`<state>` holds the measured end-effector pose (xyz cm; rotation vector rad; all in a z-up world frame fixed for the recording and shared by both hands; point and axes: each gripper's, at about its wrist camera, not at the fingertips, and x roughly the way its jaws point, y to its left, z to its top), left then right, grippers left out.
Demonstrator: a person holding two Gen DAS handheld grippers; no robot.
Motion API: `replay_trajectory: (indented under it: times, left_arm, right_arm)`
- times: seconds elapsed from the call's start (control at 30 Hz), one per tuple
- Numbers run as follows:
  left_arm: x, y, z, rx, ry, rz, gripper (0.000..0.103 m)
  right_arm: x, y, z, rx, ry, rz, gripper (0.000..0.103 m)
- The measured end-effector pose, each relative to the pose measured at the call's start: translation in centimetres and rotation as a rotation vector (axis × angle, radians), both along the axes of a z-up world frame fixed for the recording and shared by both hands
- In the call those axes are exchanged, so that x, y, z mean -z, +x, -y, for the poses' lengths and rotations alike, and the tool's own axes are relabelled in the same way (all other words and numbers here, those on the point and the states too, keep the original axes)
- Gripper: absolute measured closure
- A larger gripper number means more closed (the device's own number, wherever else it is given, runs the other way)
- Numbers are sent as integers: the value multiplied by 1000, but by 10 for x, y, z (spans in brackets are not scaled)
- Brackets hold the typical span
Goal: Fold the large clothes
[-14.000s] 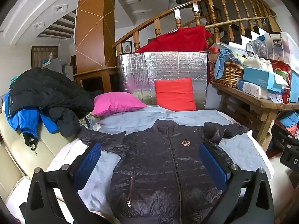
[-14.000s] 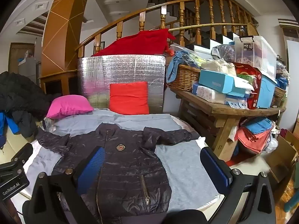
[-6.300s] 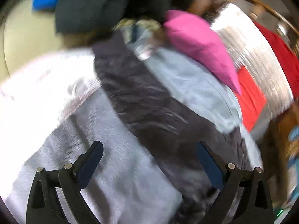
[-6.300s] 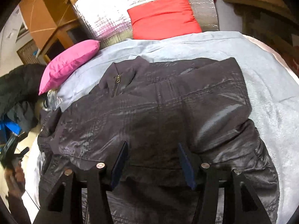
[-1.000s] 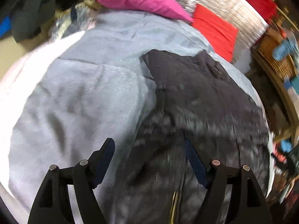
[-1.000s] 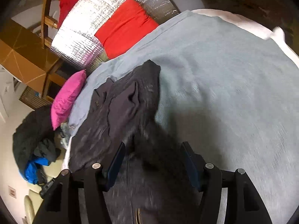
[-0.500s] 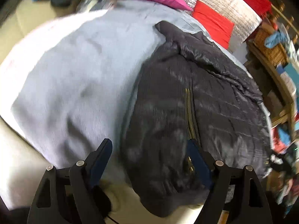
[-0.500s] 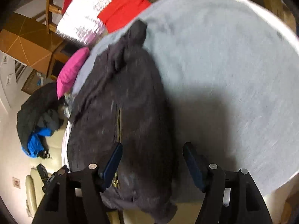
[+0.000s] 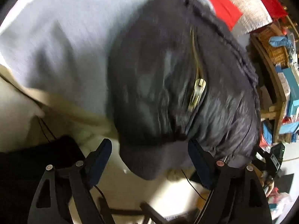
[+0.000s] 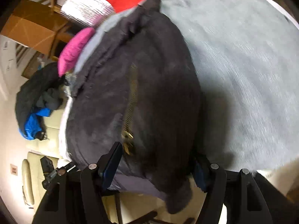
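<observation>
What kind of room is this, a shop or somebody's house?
Most likely a lived-in home: a dark quilted jacket lies on a grey blanket, with a pink cushion and a cream leather sofa nearby.

Between my left jaws hangs the jacket (image 9: 168, 85), a dark quilted cloth with a faint sheen and fine stitched ribs; its zipper (image 9: 198, 87) is shiny brass-coloured metal. Beyond it, ahead and to the side of my jaws, the grey blanket (image 10: 243, 59) looks soft, matt and finely ribbed. My fingers (image 9: 101, 158) are matt black plastic with blue pads. Far ahead, the silver sheet (image 10: 87, 3) is crinkled, glossy foil, and the pink cushion (image 10: 74, 46) smooth cloth.
</observation>
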<state>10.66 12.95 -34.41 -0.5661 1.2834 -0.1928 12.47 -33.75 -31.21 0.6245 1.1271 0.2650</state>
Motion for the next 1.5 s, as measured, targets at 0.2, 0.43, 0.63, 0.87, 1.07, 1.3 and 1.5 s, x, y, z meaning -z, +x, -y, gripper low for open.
replay_trajectory:
  times: [0.2, 0.43, 0.63, 0.87, 1.07, 1.3, 1.5]
  left_arm:
    - [2, 5, 26, 73, 78, 56, 45]
    - [-3, 0, 21, 56, 62, 64, 63]
    - [19, 5, 8, 27, 34, -11, 26]
    - [-2, -7, 15, 106, 58, 37, 87]
    - [-68, -22, 7, 190, -23, 131, 88]
    - [-154, 21, -14, 195, -109, 308, 88]
    - [-206, 114, -14, 163, -99, 389, 88]
  right_arm:
    - [2, -8, -14, -36, -51, 15, 31]
    - [-13, -16, -24, -82, 6, 110, 43]
    - [25, -6, -49, -187, -49, -65, 32]
    - [-3, -17, -56, -158, -145, 69, 70]
    - [-63, -29, -63, -197, -92, 247, 75]
    - [-131, 6, -64, -147, -59, 474, 77]
    - [-167, 91, -47, -7, -50, 574, 78]
